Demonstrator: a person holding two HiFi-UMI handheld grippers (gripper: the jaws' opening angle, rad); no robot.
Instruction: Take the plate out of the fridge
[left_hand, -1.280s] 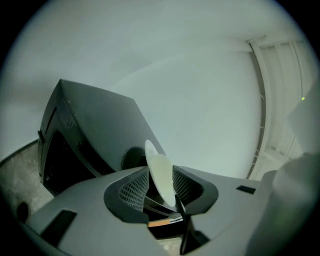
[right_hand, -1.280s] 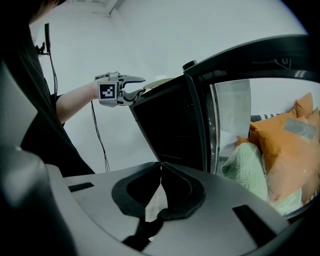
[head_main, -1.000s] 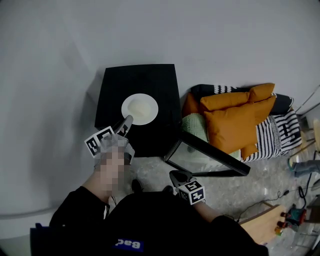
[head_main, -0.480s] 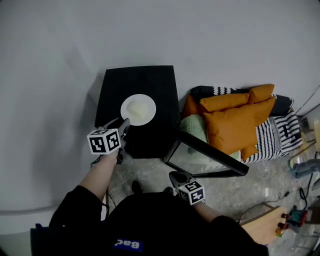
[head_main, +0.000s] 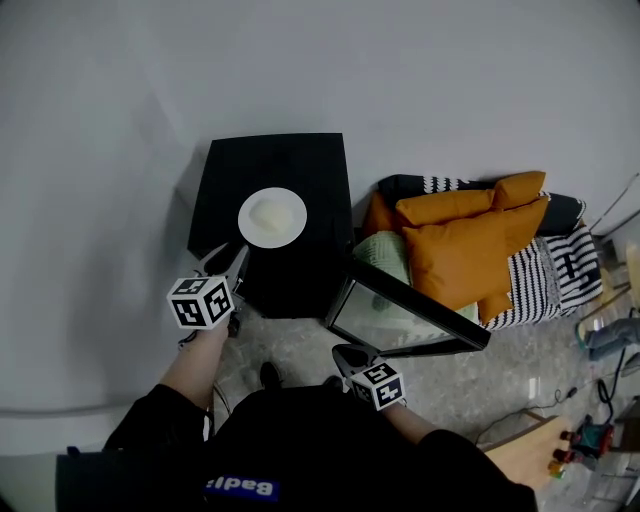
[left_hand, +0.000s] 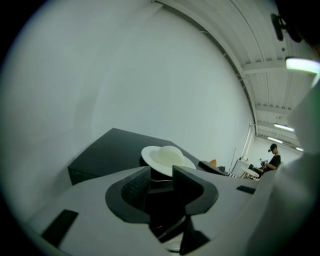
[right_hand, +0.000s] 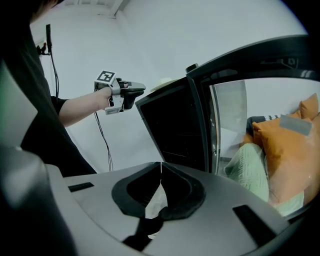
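Resting on the black fridge (head_main: 300, 160), white plate (head_main: 272, 217), left claw (head_main: 228, 260) apart (empty), right claw (head_main: 345, 355) together

1. Soft, even, cool light fills the head view; the pale wall (head_main: 420, 70) shows flat grey.
2. The black fridge (head_main: 285, 170) casts a faint, diffuse shadow on the wall to its left.
3. All views bow at the edges; both gripper views have black corners.
4. In the left gripper view a ceiling lamp (left_hand: 302, 64) at far right blows out; the left tool (left_hand: 161, 182), near the lens, is soft.
5. The right gripper view's near left is dark and blurred.
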